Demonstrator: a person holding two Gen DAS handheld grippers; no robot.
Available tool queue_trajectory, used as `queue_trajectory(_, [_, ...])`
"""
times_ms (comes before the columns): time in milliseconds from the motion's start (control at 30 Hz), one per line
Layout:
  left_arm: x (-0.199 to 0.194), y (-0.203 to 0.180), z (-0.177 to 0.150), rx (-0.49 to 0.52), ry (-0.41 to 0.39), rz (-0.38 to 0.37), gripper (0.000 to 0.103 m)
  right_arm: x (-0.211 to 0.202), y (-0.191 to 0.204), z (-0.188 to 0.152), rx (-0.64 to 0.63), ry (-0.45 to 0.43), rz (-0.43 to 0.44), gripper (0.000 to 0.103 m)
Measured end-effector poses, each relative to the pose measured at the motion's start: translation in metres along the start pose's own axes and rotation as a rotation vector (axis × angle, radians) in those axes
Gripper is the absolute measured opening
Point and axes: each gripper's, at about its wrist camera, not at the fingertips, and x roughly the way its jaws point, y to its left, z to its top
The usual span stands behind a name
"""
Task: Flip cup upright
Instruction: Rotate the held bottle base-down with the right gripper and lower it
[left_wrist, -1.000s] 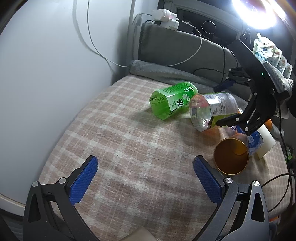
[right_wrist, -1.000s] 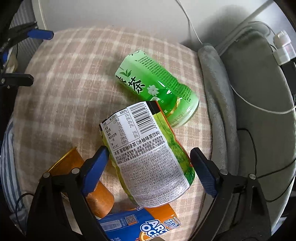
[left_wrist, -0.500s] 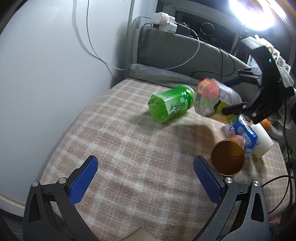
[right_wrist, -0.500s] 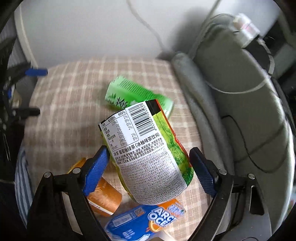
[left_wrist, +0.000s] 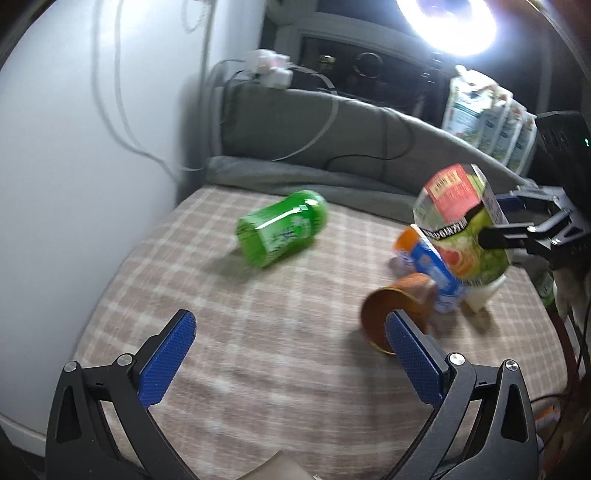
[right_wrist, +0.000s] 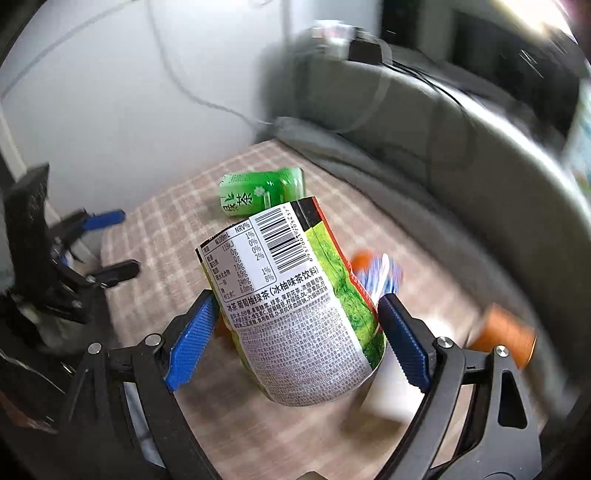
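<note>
The left gripper (left_wrist: 291, 341) is released: its blue pads (left_wrist: 168, 356) stand wide apart above the plaid cloth (left_wrist: 229, 295), with nothing between them. It hovers at the near edge of the cloth.

Further back and left of centre, a green cup (left_wrist: 282, 227) lies on its side on the cloth, well apart from both grippers. In the right wrist view the same green cup (right_wrist: 262, 195) lies behind the held item.

To the right, an orange cup (left_wrist: 397, 308) lies on its side, mouth facing the left gripper, partly hidden by the left gripper's right pad. Just behind it lies a blue carton (left_wrist: 437, 273), touching or nearly touching it.

The right gripper (right_wrist: 295, 332) is clenched on the tea cup (right_wrist: 295, 295), a cut-off drink container with a barcode and nutrition label. Both blue pads (right_wrist: 192, 339) press its sides. The tea cup (left_wrist: 461, 225) is lifted clear of the cloth, tilted, above the blue carton and a white block (left_wrist: 484, 295). Which end is open cannot be told.

At the far right, a row of pouches (left_wrist: 487, 114) stands behind the grey cushion (left_wrist: 332, 136).
</note>
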Motion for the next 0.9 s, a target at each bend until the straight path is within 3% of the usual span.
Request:
queue_trajectory(233, [-0.004, -0.035, -0.003, 0.063, 0.000, -0.089, 0.102, -0.019, -0.021, -0.069, 0.366, -0.009, 0.059, 0.090])
queue_trajectory(567, [0.001, -0.081, -0.009, 0.109, 0.055, -0.215, 0.102, -0.002, -0.053, -0.148, 0.842, 0.012, 0.198, 0.090])
queue_trajectory(700, [0.009, -0.091, -0.012, 0.095, 0.121, -0.286, 0.102, 0.008, -0.060, -0.163, 0.965, 0.013, 0.244, 0.090])
queue_trajectory(900, [0.019, -0.103, -0.014, 0.061, 0.211, -0.383, 0.098, 0.007, -0.069, -0.173, 1.036, -0.002, 0.274, 0.091])
